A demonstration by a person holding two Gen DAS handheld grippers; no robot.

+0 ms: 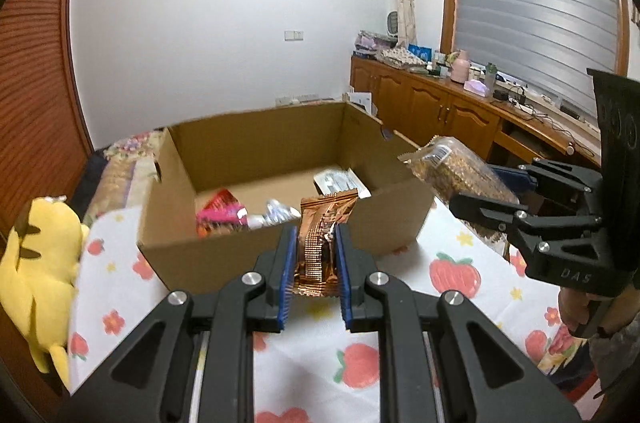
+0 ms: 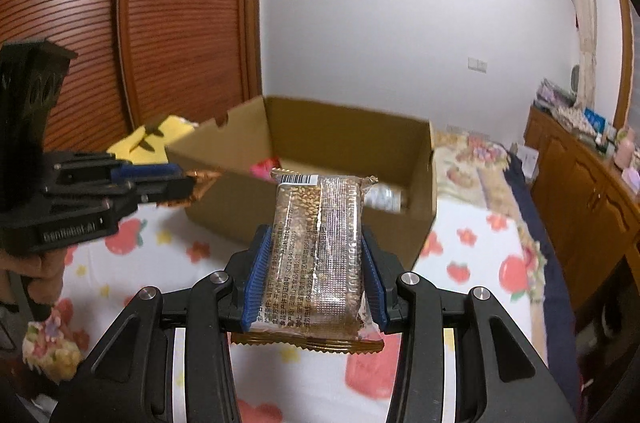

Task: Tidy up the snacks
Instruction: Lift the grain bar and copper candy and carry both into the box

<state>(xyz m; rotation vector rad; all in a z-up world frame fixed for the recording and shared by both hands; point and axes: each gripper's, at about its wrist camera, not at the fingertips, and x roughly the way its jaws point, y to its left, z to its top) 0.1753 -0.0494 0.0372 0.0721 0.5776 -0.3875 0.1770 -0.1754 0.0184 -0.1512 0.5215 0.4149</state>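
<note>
An open cardboard box (image 1: 208, 255) stands on a strawberry-print cloth; it also shows in the right wrist view (image 2: 340, 135). Inside lie a pink packet (image 1: 220, 211), a silver packet (image 1: 276, 213) and a white packet (image 1: 340, 183). My left gripper (image 1: 316, 255) is shut on a copper foil snack packet (image 1: 320, 235), held just before the box's near wall. My right gripper (image 2: 316, 275) is shut on a clear packet of grain bars (image 2: 320, 255), held in front of the box. It also shows in the left wrist view (image 1: 456, 171), right of the box.
A yellow plush toy (image 1: 36, 263) lies left of the box. A wooden sideboard (image 1: 440, 107) with clutter stands at the right wall. A brown slatted wardrobe (image 2: 160, 23) is behind the bed. The cloth (image 1: 320, 351) spreads below both grippers.
</note>
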